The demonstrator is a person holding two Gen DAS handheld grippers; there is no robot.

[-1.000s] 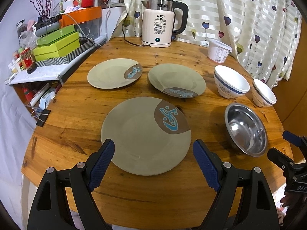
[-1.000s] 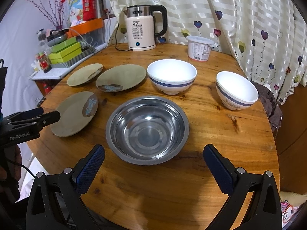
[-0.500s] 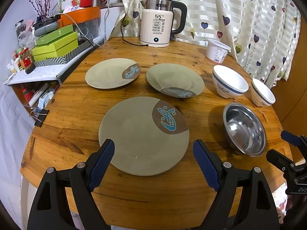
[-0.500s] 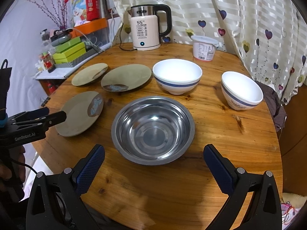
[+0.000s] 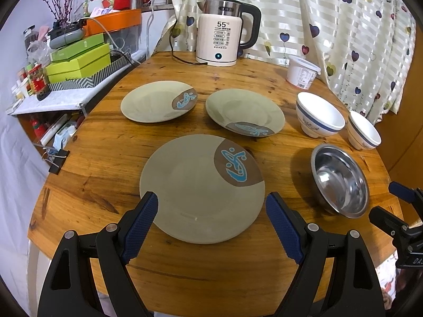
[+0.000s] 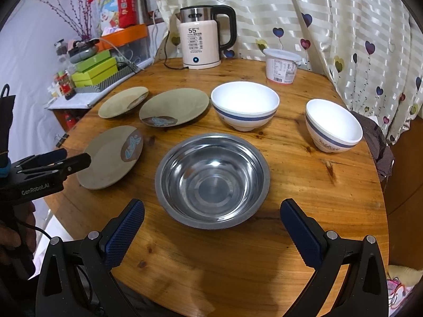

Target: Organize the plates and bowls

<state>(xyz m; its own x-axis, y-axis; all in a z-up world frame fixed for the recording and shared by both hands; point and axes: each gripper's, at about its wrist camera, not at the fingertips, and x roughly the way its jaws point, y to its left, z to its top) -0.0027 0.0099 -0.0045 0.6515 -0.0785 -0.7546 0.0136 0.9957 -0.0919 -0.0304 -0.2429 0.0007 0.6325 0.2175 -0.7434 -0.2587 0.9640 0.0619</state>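
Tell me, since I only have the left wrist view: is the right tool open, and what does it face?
Observer: Open and empty. The right tool faces the steel bowl, one finger on either side of its near rim.
Operator: Anything in that bowl?
Observer: Nothing; its whole bottom shows bare.
Operator: What lies past the smaller white bowl?
Observer: A dark cloth hangs over the table edge just beyond the smaller white bowl.

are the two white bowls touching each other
Apart. The right wrist view shows bare wood between the larger white bowl and the smaller white bowl.
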